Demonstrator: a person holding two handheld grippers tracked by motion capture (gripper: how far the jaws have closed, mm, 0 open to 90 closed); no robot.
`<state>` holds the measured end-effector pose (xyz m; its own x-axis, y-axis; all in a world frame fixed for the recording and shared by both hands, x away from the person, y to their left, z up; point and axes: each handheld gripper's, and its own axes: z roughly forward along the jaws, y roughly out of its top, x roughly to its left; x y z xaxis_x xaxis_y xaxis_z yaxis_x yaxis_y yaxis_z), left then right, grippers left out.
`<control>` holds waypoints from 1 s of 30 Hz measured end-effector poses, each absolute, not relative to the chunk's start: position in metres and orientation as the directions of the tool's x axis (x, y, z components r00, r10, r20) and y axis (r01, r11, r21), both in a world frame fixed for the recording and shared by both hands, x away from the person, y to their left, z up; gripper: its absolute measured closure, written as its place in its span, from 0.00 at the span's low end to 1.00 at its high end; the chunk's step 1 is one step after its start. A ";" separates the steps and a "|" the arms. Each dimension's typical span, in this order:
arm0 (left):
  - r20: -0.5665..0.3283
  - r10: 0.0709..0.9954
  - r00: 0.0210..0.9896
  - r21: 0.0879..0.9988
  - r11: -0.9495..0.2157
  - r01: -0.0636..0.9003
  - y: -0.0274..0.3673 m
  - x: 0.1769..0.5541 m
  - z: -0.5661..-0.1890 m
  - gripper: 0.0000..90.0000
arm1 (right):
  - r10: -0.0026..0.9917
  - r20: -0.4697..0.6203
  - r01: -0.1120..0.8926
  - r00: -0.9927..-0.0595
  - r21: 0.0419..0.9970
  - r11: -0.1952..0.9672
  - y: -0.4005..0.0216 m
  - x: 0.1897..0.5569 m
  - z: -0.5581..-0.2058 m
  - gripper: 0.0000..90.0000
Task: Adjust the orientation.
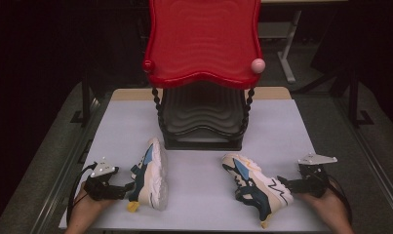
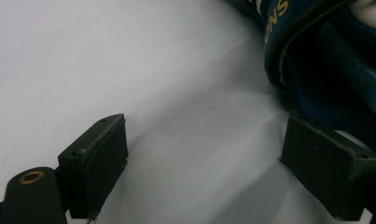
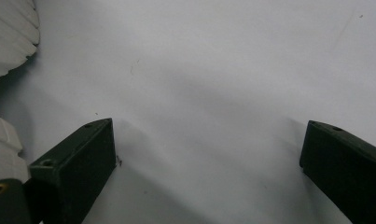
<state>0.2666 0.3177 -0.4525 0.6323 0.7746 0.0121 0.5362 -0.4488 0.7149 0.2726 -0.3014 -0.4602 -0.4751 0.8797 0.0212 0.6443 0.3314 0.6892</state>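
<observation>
Two sneakers in cream, blue and dark teal lie on the pale table (image 1: 199,161). The left sneaker (image 1: 151,174) rests on its side, its dark blue collar (image 2: 325,70) just beyond my left gripper (image 2: 204,161). That gripper (image 1: 123,190) stands open over bare table beside the shoe's heel. The right sneaker (image 1: 255,187) lies at an angle, toe towards the front edge. My right gripper (image 1: 284,184) is open beside its sole, whose white ridged edge (image 3: 8,42) shows at the left. In the right gripper view nothing lies between the gripper's (image 3: 206,161) jaws.
A two-tier shoe rack stands at the back middle, with a red top shelf (image 1: 204,41) and a black lower shelf (image 1: 202,117). A pink knob (image 1: 258,65) sits on its right corner. Table edges run close to both hands.
</observation>
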 end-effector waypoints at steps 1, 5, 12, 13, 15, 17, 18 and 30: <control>0.013 0.774 0.633 0.714 -0.450 0.536 0.318 0.267 -0.452 0.15 | 0.880 0.022 0.645 -0.475 0.689 0.331 -0.301 0.273 -0.460 0.03; 0.014 0.774 0.633 0.715 -0.450 0.535 0.318 0.267 -0.452 0.15 | 0.880 0.022 0.645 -0.475 0.689 0.331 -0.301 0.273 -0.460 0.03; 0.025 0.781 0.624 0.716 -0.450 0.534 0.322 0.264 -0.450 0.19 | 0.880 0.022 0.645 -0.475 0.689 0.331 -0.301 0.273 -0.460 0.03; 0.025 0.781 0.624 0.716 -0.450 0.534 0.322 0.264 -0.450 0.19 | 0.880 0.022 0.645 -0.475 0.689 0.331 -0.301 0.273 -0.460 0.03; 0.018 0.787 0.617 0.723 -0.436 0.536 0.328 0.263 -0.448 0.20 | 0.880 0.023 0.645 -0.475 0.689 0.330 -0.301 0.273 -0.460 0.03; -0.007 0.790 0.614 0.751 -0.401 0.525 0.336 0.261 -0.444 0.28 | 0.880 0.022 0.645 -0.475 0.689 0.331 -0.301 0.273 -0.460 0.03; -0.011 0.788 0.616 0.756 -0.396 0.521 0.337 0.260 -0.443 0.30 | 0.880 0.022 0.644 -0.475 0.689 0.331 -0.301 0.273 -0.460 0.03; 0.010 0.697 0.717 0.779 -0.455 0.432 0.321 0.268 -0.436 0.57 | 0.879 0.024 0.645 -0.476 0.689 0.330 -0.301 0.273 -0.460 0.03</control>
<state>0.2681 0.3211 -0.4356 0.7168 0.6972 0.0098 0.4317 -0.4549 0.7789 0.2731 -0.3015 -0.4604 -0.4759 0.8792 0.0239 0.6452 0.3305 0.6889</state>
